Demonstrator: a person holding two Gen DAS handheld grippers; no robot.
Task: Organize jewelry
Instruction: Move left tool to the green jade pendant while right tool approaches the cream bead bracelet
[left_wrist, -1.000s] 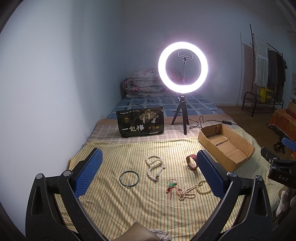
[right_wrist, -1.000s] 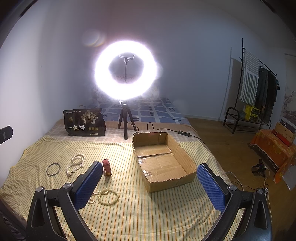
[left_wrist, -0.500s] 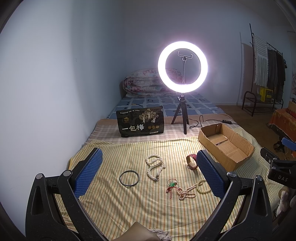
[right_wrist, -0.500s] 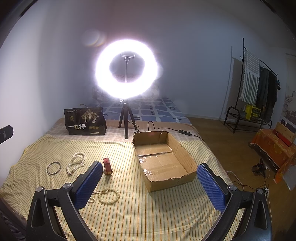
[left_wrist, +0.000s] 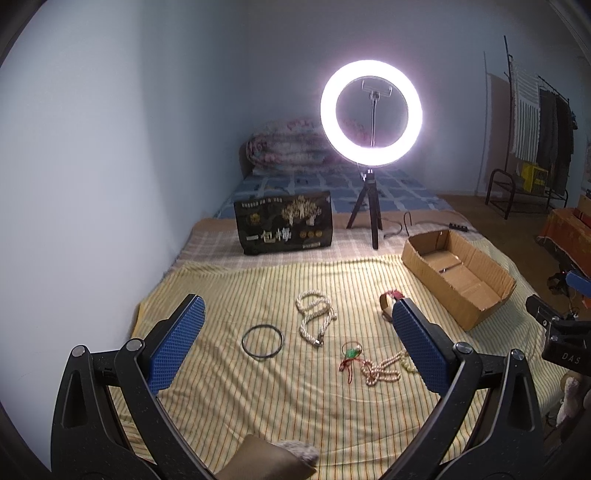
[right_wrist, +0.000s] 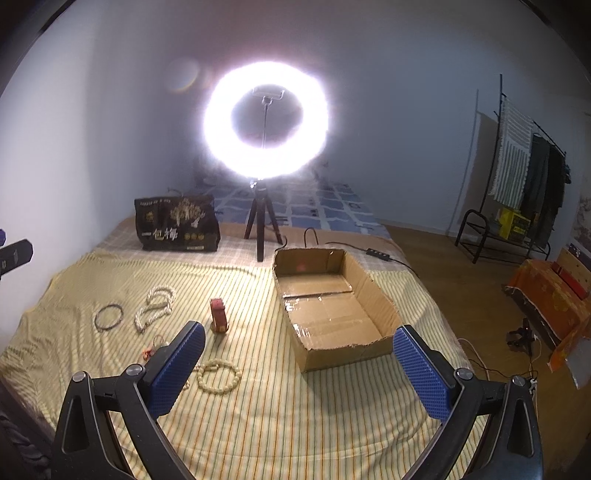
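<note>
While both tools hang above the bed (left_wrist: 229, 391), neither holds anything: the left gripper (left_wrist: 297, 343) has its blue-padded fingers (left_wrist: 177, 343) spread wide apart, and the right gripper (right_wrist: 299, 363) likewise has its fingers (right_wrist: 421, 369) spread apart.

Jewelry lies loose on the yellow striped bedspread (right_wrist: 280, 417). Noted in the left wrist view: a dark bangle (left_wrist: 262, 340); just right of it a white bead necklace (left_wrist: 314, 317); nearer the camera a red cord charm with a green piece (left_wrist: 350, 355), touching a cream bead strand (left_wrist: 384, 369). A red and tan watch strap (right_wrist: 218, 315) stands upright on edge, apart from the others. A cream bead bracelet (right_wrist: 218, 377) lies just beside the right gripper's left finger.

An open cardboard box (right_wrist: 384, 310) sits on the bedspread to the right of the jewelry, with nothing visible inside. Behind stand a lit ring light on a tripod (left_wrist: 370, 114) and a black printed bag (left_wrist: 284, 227).
</note>
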